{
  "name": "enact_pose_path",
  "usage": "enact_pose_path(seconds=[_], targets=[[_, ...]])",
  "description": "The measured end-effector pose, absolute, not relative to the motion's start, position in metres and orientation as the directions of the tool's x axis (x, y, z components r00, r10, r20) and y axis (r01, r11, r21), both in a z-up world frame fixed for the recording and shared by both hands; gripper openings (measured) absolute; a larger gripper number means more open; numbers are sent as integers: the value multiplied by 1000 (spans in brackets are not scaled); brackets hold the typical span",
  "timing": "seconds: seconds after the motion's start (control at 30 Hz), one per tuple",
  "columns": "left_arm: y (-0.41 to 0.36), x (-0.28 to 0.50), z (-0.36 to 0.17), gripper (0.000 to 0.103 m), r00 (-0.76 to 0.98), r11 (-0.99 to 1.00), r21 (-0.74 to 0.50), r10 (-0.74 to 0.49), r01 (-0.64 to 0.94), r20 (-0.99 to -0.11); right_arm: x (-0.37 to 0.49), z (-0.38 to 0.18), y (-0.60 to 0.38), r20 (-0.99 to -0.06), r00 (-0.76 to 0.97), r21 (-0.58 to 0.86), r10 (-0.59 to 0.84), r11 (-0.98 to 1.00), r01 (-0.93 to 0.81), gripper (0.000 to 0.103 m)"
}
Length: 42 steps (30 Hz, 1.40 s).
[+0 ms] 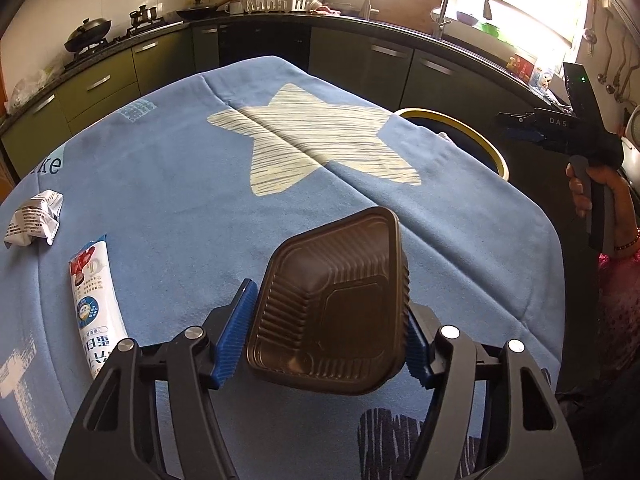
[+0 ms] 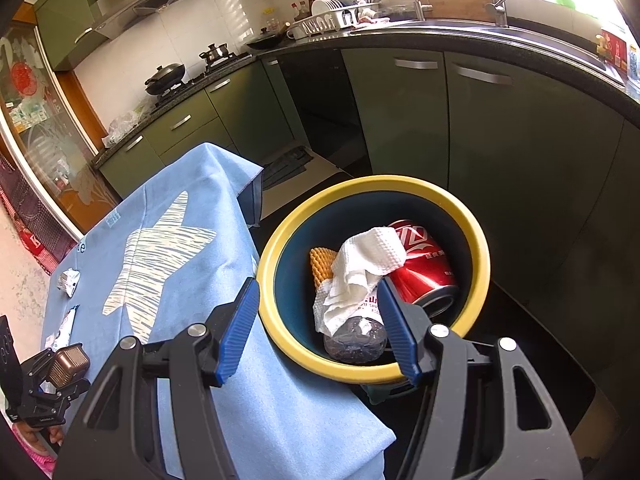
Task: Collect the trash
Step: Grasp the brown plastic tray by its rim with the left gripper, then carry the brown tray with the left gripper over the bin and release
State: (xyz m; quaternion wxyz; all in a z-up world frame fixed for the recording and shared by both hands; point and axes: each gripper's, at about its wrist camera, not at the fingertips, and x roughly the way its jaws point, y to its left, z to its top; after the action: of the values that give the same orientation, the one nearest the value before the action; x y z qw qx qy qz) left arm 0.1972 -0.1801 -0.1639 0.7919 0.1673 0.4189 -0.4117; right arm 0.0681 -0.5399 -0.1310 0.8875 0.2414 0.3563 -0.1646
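Trash tray (image 1: 332, 304) pinched between left gripper (image 1: 328, 328) jaws for binning; right gripper (image 2: 320, 328) jaws spread, empty, bin (image 2: 476, 248) beyond.

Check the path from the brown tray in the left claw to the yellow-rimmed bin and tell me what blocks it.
Nothing visible blocks it. The brown tray sits in the left claw; only bare blue tablecloth lies toward the bin. The right claw hangs open over the bin's rim.
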Motion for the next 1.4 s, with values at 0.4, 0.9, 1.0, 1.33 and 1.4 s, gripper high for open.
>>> enact_pose_path(seconds=[0.4,0.9,1.0,1.33,1.4], targets=[[-184,188,-155,28,325,593,-68,-530,802,-784,66,-132,-540,-713,691,313,-117,829,463,58],[-262,172,-108,28,241,511,-106,-565,853,-789,37,-112,-561,-678,710,297,-189,813,500,58],[-309,165,-102,28,189,452,-114,-571,885,-799,23,-111,-576,-671,708,304,-219,791,532,58],[-499,161,-121,28,92,338,-109,-528,935,-845,-15,-119,-614,-670,693,328,-265,732,597,58],[-531,165,-134,35,96,343,-95,-500,935,-861,-21,-122,-619,-675,687,332,-268,721,608,58]])
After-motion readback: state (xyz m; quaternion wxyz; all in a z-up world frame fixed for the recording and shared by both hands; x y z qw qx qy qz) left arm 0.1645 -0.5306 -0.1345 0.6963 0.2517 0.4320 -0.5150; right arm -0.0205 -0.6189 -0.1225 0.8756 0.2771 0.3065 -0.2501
